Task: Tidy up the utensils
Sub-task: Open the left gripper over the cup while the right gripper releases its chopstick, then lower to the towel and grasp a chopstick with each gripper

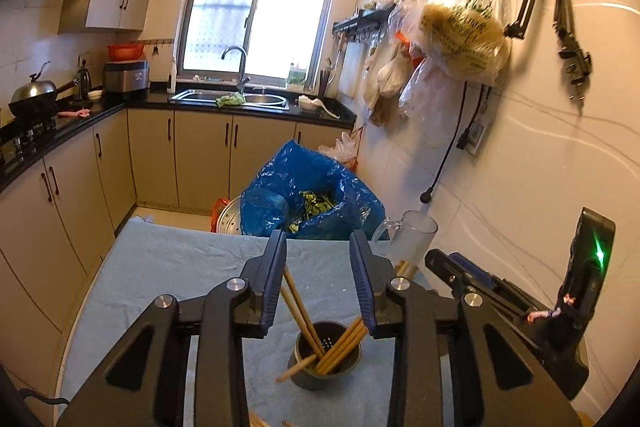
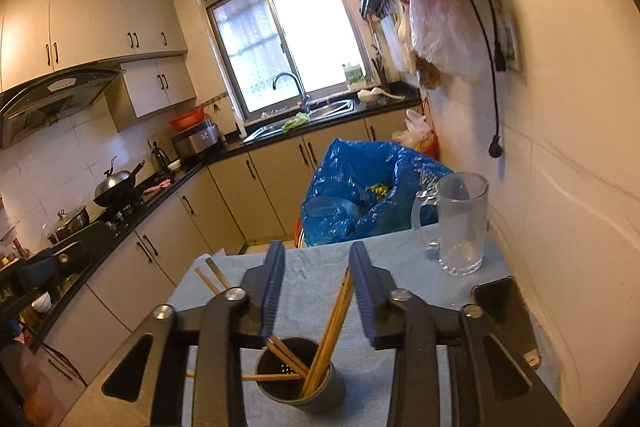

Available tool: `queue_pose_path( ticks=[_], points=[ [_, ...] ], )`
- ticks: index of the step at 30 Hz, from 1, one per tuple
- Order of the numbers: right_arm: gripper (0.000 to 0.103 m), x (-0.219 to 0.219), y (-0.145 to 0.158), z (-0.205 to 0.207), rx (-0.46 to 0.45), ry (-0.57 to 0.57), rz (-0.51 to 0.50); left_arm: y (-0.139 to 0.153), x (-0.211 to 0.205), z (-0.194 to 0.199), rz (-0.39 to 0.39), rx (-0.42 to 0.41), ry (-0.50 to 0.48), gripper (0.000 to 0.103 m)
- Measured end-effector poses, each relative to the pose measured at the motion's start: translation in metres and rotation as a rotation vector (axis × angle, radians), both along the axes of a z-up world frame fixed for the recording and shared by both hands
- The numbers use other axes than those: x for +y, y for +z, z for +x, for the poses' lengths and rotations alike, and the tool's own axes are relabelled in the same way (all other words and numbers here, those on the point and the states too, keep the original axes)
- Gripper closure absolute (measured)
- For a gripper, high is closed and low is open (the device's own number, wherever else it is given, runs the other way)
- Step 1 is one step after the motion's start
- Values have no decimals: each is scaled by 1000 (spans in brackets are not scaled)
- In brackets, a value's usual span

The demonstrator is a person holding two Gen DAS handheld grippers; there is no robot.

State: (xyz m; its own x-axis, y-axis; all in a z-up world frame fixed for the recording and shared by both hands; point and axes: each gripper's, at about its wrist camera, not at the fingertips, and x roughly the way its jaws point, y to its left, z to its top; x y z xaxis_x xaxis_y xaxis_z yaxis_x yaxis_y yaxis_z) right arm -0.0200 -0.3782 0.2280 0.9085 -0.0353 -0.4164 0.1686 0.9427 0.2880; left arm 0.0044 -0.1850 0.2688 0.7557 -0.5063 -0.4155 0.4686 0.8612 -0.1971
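- Two black claws with blue pads, left claw and right claw, are seen parted above a dark round perforated utensil cup.
- Tan wooden chopsticks are seen standing loose in the cup, clamped by neither claw.
- Cup is set on the pale blue cloth-covered worktop.
- Clear glass mug stands near the wall.

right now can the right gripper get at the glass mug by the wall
Probably yes: the glass mug stands alone on the cloth, ahead and right of the open right gripper, with nothing between; the holder and chopsticks sit below.
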Motion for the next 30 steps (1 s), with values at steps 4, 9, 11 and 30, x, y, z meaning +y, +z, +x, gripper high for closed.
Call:
queue_pose_path(
  ticks=[4,9,11,30],
  points=[
    [53,2,5,-28,-14,-1,-11,4,27,-34,-19,-19,-2,62],
    [41,12,-9,-66,11,20,-56,-14,64,-71,-28,-17,29,54],
    [40,18,-27,-78,55,44,-72,-35,75,-80,-11,14,41,54],
    [44,42,-192,-104,483,266,-79,-234,42,-58,228,463,40,63]
  ],
)
